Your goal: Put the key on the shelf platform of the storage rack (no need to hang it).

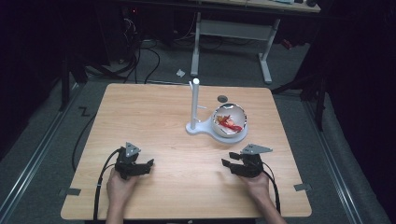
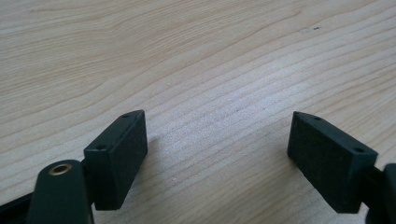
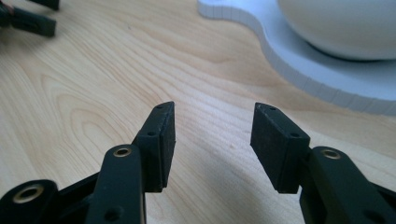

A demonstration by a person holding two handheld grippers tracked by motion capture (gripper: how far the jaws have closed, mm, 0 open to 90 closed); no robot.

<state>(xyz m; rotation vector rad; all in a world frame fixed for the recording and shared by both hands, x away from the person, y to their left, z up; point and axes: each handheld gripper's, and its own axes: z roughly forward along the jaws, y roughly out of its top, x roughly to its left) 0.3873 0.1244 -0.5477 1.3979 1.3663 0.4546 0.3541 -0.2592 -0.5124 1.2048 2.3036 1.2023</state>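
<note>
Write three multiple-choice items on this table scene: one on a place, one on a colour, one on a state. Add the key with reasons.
1. Where does the bowl sit?
A. On the white stand's base
B. On the bare table beside the left tongs
C. On the floor

2. What colour is the stand's post?
A. Red
B. White
C. Black

3. How are the right tongs?
A. Shut on the bowl
B. Shut on nothing
C. Open, nothing between them

Key: 1 A, the bowl rests on the round end of the base. 2 B, the post is white like its base. 3 C, bare wood shows in the gap.
</note>
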